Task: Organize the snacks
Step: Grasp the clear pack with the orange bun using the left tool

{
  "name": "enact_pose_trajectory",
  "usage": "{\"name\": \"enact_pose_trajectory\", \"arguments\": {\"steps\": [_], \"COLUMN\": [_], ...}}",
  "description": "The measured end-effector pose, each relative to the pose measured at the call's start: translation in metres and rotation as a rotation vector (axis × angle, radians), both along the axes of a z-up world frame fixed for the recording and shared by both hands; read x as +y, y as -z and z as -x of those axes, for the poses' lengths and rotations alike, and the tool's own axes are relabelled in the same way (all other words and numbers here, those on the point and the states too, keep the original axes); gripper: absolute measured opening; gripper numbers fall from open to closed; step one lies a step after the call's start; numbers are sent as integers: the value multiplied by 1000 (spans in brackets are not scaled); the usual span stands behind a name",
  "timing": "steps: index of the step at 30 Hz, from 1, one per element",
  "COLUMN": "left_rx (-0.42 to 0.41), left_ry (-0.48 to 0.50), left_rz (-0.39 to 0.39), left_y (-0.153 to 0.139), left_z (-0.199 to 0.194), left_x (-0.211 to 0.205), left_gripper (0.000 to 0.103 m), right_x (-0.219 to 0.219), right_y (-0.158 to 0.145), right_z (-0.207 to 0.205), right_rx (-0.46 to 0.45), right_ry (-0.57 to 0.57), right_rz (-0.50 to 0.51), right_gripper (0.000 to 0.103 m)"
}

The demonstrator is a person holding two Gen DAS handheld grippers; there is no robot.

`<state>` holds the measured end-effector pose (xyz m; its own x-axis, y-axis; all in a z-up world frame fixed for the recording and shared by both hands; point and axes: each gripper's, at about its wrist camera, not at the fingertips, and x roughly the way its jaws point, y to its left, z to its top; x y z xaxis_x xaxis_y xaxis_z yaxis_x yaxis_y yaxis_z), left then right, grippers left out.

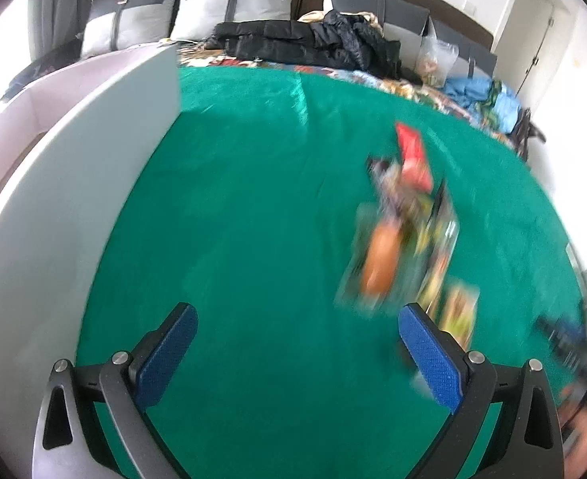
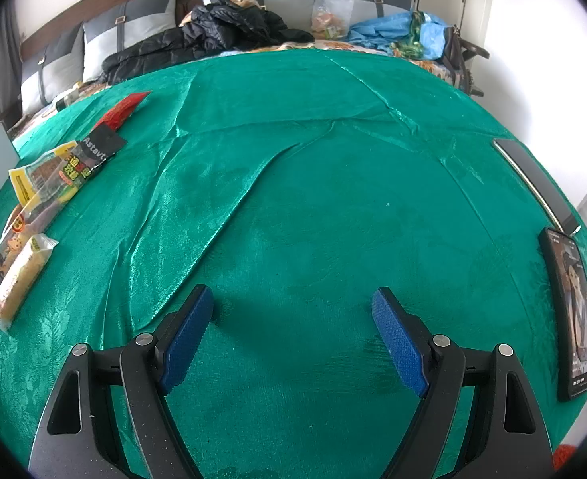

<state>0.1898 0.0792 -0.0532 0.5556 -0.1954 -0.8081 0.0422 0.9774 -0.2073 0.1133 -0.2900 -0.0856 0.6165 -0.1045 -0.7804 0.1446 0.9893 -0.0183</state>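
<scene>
Several snack packets lie in a row on the green bedcover. In the right wrist view they sit at the far left: a red packet, a black packet, a yellow-edged clear packet and a pale yellow packet. The left wrist view shows the same row blurred, with the red packet and an orange one ahead and right of my left gripper. That gripper is open and empty over bare cloth. My right gripper is also open and empty, well right of the packets.
A white box stands at the left in the left wrist view. A phone and a dark flat device lie at the right edge of the green cover. Black jackets, a plastic bag and blue cloth lie near the headboard.
</scene>
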Motion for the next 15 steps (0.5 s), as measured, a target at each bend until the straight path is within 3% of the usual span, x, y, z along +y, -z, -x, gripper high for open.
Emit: {"name": "enact_pose_trajectory", "arguments": {"steps": [2, 4, 8, 9, 11, 15], "left_rx": [36, 71, 131, 130, 109, 106], "left_ry": [51, 104, 206, 211, 202, 155], "left_rz": [16, -13, -67, -83, -120, -169], "left_y": [0, 8, 27, 29, 30, 28], "left_z": [-25, -44, -63, -64, -64, -63], "left_x": [-15, -33, -68, -72, -80, -78], "left_gripper": [96, 84, 71, 70, 54, 42], "right_x": [0, 0, 0, 0, 0, 0], "right_y": [0, 0, 0, 0, 0, 0], "right_z": [0, 0, 0, 0, 0, 0], "right_rx": [0, 0, 0, 0, 0, 0], "right_ry": [0, 0, 0, 0, 0, 0], "right_rz": [0, -1, -1, -1, -1, -1], "right_gripper": [84, 84, 84, 84, 84, 84]}}
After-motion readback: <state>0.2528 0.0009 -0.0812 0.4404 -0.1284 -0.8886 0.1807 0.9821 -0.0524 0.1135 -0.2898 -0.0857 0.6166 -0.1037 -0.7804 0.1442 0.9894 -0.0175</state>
